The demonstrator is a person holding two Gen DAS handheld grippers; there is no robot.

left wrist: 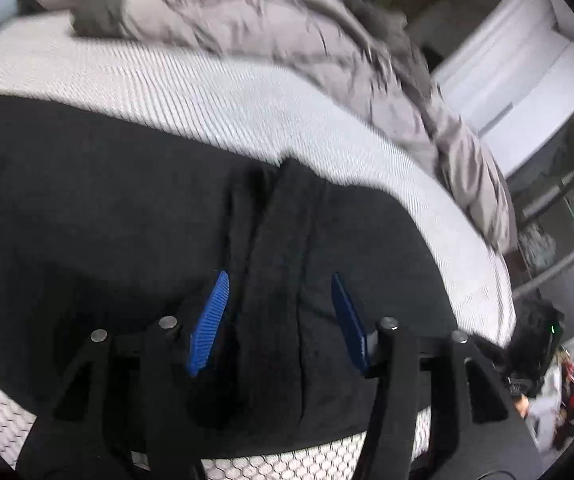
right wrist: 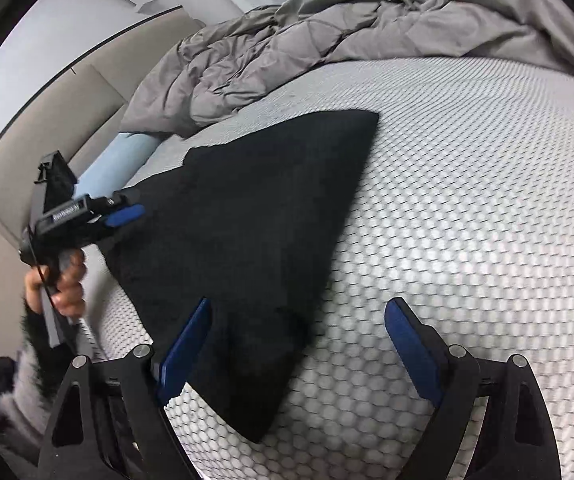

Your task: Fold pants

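Right wrist view: grey duvet heaped beyond black pants.

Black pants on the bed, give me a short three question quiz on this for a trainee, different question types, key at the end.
1. True or false: the black pants lie on the bare mattress, apart from the grey duvet.
2. Multiple choice: the right gripper is A) open above the near end of the pants, B) shut on the duvet, C) out of view.
3. Fill in: in its own view, the left gripper has a raised ______ of the pants between its blue pads, which do not press on it.

Key: 1 true; 2 A; 3 fold.
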